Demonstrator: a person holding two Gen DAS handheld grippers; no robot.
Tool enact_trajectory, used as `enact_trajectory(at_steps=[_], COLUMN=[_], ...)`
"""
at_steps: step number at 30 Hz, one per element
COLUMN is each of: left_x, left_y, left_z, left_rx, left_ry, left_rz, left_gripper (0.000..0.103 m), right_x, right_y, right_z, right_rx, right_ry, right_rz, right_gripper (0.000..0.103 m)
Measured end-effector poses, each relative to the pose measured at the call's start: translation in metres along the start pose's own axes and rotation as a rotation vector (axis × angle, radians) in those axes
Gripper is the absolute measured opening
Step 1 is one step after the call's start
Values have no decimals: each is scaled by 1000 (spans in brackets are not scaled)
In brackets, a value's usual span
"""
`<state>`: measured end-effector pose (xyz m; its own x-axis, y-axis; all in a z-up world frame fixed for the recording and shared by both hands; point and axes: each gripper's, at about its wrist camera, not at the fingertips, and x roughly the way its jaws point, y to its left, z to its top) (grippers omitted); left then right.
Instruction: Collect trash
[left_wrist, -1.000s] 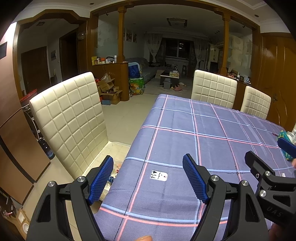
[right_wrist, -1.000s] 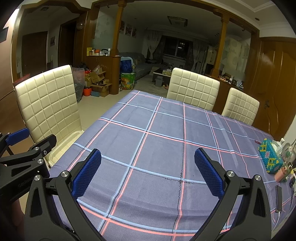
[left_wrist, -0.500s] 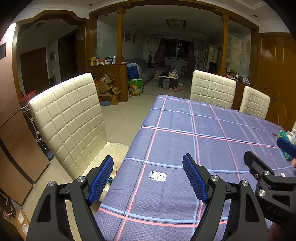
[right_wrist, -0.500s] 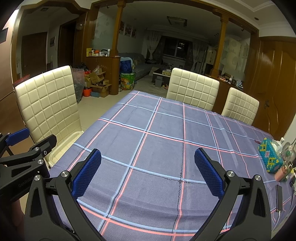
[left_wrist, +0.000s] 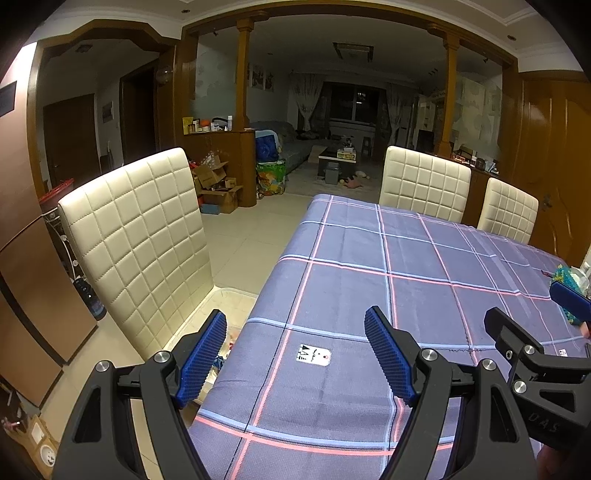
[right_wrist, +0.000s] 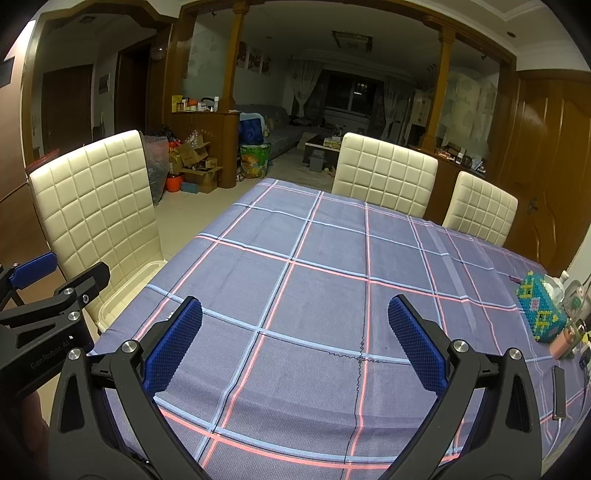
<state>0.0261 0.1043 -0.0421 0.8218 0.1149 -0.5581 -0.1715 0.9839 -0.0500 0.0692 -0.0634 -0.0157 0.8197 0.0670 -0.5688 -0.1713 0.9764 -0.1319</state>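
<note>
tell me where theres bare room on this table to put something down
The tablecloth is bare from the right claw out to the two far chairs. Beside the left claw, only a small white label lies flat. The right edge is crowded: beaded box, pink item, dark phone-like slab.

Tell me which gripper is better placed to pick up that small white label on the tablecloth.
Left. The small white label lies just ahead between the open fingers of the left gripper. The right gripper, also open, faces bare tablecloth, with no label in its view.
</note>
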Motion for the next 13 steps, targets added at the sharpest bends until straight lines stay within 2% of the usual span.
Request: enact_trajectory(at_steps=[13], left_x=[4], left_y=[-3], left_z=[-1], left_rx=[15], left_ry=[19], left_rz=[11], left_gripper=[75], right_x=[0], right_y=[0], right_z=[0], right_rx=[2], right_ry=[0], right_rz=[-1], right_gripper=[99])
